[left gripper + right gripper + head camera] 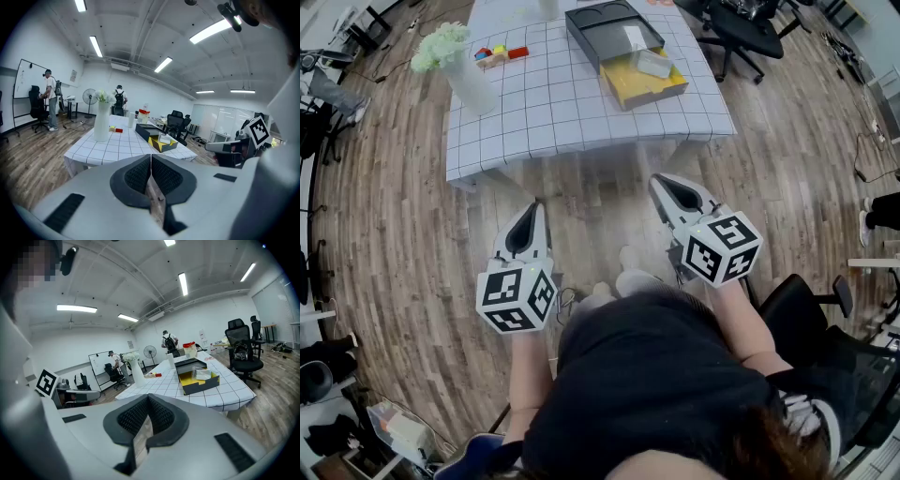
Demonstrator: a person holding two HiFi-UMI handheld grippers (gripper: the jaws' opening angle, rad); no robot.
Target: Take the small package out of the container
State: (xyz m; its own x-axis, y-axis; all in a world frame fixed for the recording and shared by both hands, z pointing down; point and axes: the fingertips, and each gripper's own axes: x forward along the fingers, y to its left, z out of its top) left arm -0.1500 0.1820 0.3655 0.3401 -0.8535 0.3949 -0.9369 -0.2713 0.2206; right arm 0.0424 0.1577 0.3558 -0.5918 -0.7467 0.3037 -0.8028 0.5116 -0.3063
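A dark open box with a yellow floor [630, 58] stands on the checked table [572, 103]. A small clear package [652, 64] lies inside it, seen also as the package [204, 374] in the right gripper view and the package [164, 138] in the left gripper view. My left gripper [528, 217] and right gripper [662, 184] hang over the wooden floor short of the table's near edge, well away from the box. Both are shut and hold nothing. The jaws meet tip to tip in each gripper view, left gripper [151, 155] and right gripper [148, 397].
A white vase with pale flowers [455, 64] and small coloured blocks [499, 54] stand at the table's left. Black office chairs [741, 28] sit beyond the table's right end, another chair [825, 319] beside me. Two people [49, 98] stand far across the room.
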